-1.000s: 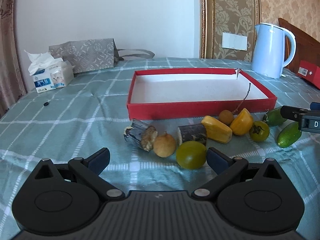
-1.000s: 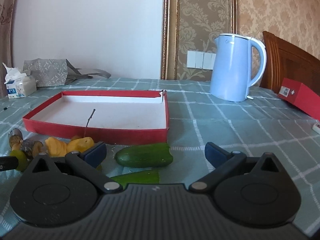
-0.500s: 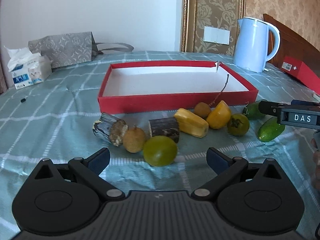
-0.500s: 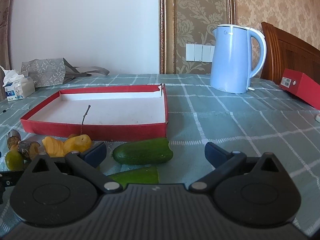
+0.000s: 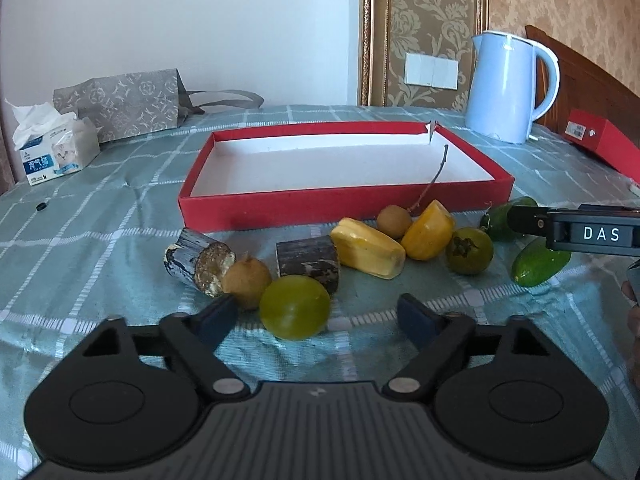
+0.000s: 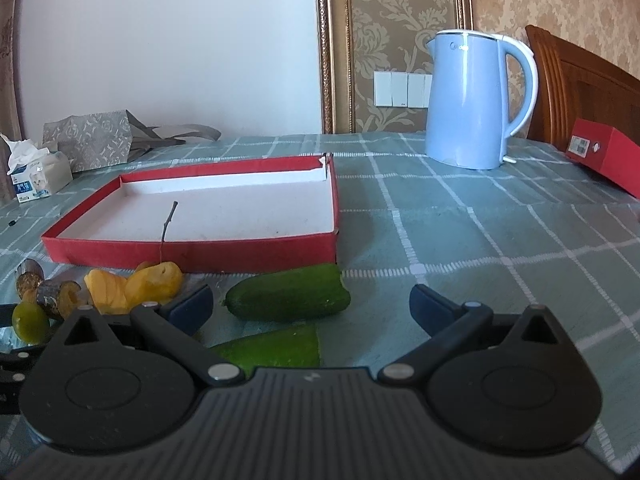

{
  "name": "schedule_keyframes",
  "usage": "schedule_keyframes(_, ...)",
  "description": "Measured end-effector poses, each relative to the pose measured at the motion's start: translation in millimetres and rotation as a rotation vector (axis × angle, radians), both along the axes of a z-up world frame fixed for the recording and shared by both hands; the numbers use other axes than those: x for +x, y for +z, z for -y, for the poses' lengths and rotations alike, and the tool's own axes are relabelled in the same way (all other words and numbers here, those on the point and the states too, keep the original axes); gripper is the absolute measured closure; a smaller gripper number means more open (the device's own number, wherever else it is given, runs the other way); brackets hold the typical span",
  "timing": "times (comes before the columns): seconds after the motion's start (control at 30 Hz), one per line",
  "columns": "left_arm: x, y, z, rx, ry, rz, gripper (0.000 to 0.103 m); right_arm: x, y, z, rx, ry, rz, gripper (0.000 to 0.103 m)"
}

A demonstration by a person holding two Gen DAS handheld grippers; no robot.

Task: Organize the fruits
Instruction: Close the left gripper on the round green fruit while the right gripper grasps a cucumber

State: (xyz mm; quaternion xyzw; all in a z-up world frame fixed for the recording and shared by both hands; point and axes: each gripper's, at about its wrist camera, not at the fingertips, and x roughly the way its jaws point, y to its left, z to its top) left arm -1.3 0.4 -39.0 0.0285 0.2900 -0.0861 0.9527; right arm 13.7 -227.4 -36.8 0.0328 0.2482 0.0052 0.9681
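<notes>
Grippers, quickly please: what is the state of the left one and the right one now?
Left gripper: open, holding nothing; the green grape lies between its fingers.
Right gripper: open, holding nothing; the cucumber piece lies ahead.

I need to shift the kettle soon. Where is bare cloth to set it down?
Bare tablecloth lies between the red tray and the kettle. The tray's white floor is free. In front of the tray, fruit such as the cucumber crowds it.

We see the lower cut green cucumber piece partly hidden behind the right gripper's black body, the red cardboard box cut off by the frame edge, and the small black object too tiny to identify.
</notes>
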Motion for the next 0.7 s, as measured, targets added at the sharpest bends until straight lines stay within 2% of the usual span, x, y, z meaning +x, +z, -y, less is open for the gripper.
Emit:
schedule_keyframes(0.1, 0.1, -0.1, 0.3, -0.009, 0.001, -0.003, 0.04, -0.3, 0.0, -0.9, 0.003, 0.005, -0.001, 0.0)
schedule_keyframes(0.27, -1.4, 0.1, 2.3, -0.008, 0.005, -0.001, 0.041, -0.3, -0.4, -0.1, 0.008, 0.006, -0.003, 0.0)
schedule_keyframes(0.33, -2.4, 0.4, 3.5, 0.003, 0.014, 0.005, 0.048, 0.4, -0.6, -0.4, 0.009, 0.007, -0.008, 0.0)
schedule_keyframes(0.4, -4.0, 1.5, 2.9, 0.013, 0.026, 0.02, 0.061, 0.6, -0.2, -0.1, 0.008, 0.004, -0.005, 0.0)
schedule_keyframes(0.47, -3.2, 1.2, 1.9, 0.013, 0.023, 0.014, 0.068, 0.3, 0.6, 1.5, 0.008, -0.009, 0.001, 0.0)
schedule_keyframes(0.7, -2.6, 1.1, 0.8, -0.002, 0.022, 0.007, 0.068, -1.4, 1.1, 16.0, 0.038, -0.048, 0.004, 0.0)
